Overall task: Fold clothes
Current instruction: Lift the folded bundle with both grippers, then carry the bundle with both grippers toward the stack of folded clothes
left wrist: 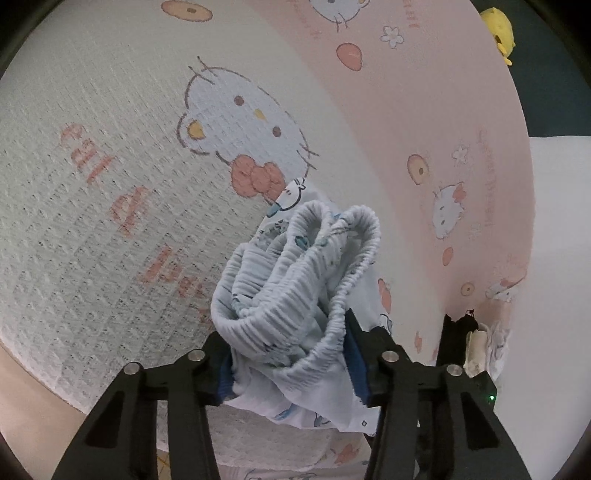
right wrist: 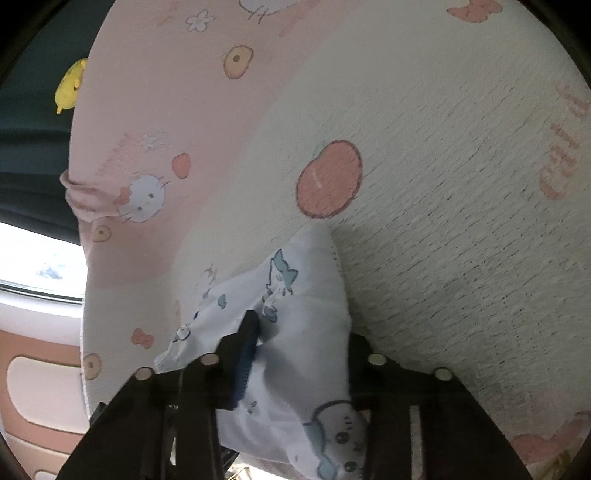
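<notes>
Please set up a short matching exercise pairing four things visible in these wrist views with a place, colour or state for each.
Things:
1. left gripper
2. right gripper
3. yellow plush toy
4. bed cover

Descriptions:
A. beyond the bed's far edge
B. pink and white, cat print
C. shut on the garment's ribbed elastic waistband
D. shut on smooth printed fabric

Pairs: 1-C, 2-D, 3-A, 4-B
</notes>
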### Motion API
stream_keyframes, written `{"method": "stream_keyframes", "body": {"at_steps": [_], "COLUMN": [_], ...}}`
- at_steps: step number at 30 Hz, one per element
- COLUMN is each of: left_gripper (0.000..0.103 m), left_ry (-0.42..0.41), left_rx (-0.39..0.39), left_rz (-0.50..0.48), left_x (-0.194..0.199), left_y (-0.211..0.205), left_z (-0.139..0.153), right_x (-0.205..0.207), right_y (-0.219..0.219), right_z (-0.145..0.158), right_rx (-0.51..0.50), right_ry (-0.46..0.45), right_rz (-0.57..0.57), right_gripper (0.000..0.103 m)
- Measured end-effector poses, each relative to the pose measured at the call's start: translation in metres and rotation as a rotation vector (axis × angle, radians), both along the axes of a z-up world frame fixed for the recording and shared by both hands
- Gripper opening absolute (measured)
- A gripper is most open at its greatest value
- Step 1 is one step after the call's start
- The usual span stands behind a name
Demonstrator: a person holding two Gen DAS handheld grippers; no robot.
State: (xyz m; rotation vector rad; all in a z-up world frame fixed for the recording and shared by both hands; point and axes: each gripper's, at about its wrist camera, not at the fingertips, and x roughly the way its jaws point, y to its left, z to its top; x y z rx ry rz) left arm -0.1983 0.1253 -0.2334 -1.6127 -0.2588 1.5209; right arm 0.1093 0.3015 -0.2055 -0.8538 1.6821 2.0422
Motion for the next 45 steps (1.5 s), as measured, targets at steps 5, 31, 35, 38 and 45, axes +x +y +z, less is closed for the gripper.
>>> {"method": "stream_keyframes", "body": {"at_steps": [5, 31, 35, 38, 45], "left_gripper": [0.036, 0.03, 0.03, 0.03, 0.03], "left_ry": [0.057, 0.297, 0.293, 0.31, 0.372], "left_rx": [0.005, 0.148, 0.213, 0.252, 0.321], "left_rz": [-0.027, -0.188, -0.212, -0.242, -0.318], "left_x": [0.001, 0.035, 0.049, 0.062, 0.112], "left_y": [0.0, 0.031, 0.037, 0.044, 0.094], "left_z": [0.006, 0.106, 0.135, 0.159, 0.213], "right_x": [-0.011, 0.009, 0.03, 0.044, 0.088], "right_y": [-0.005, -0.019, -0.006, 0.008, 0.06], "right_z": [0.009, 0.126, 0.159, 0.185, 0.231], "right_rx": [0.088, 0.602, 0.65, 0.688, 0.722], "right_ry": [-0.062, -0.166, -0.153, -0.143, -0.114], "right_rz": [0.047, 0.212, 0.168, 0.139, 0.07], "right_gripper": [0.032, 0.016, 0.016, 0.016, 0.016]}}
